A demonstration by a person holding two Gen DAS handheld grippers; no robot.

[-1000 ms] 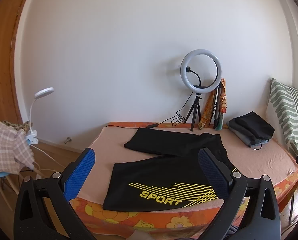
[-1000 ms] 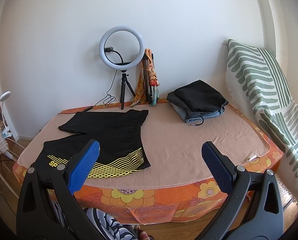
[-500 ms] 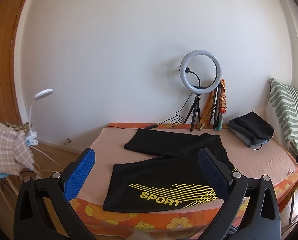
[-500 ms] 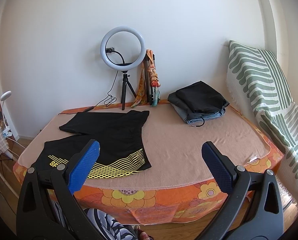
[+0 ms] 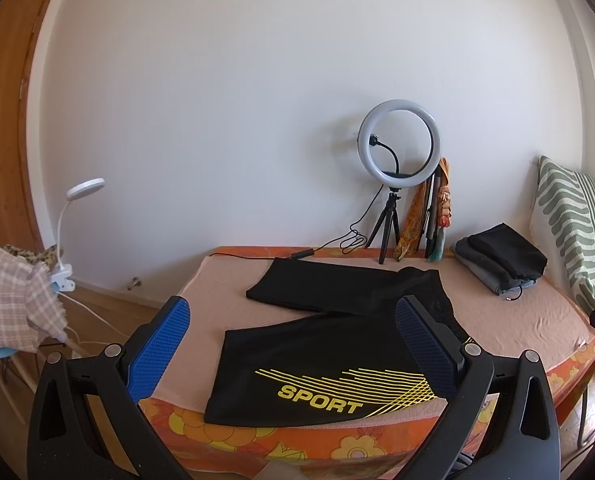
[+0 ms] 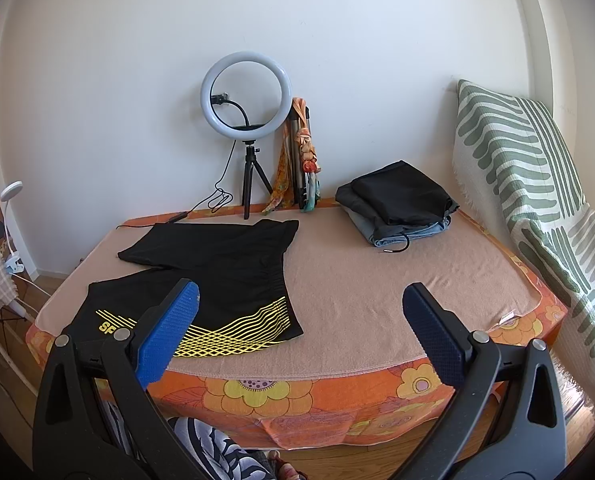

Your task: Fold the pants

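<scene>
Black pants [image 5: 337, 332] with a yellow "SPORT" print lie spread flat on the bed [image 5: 529, 320], legs apart in a V pointing left. They also show in the right wrist view [image 6: 217, 276], on the left half of the bed [image 6: 377, 280]. My left gripper [image 5: 293, 344] is open and empty, held in front of the bed's near edge, short of the pants. My right gripper [image 6: 301, 332] is open and empty, also in front of the near edge, to the right of the pants' waist.
A ring light on a tripod [image 6: 246, 120] and leaning scarves [image 6: 303, 160] stand at the back wall. A stack of folded clothes [image 6: 397, 204] sits at the back right. A striped pillow [image 6: 529, 200] leans on the right. A clip lamp [image 5: 67, 232] and chair with cloth are left.
Both views have drifted very slightly; the pants and both grippers stay as they were.
</scene>
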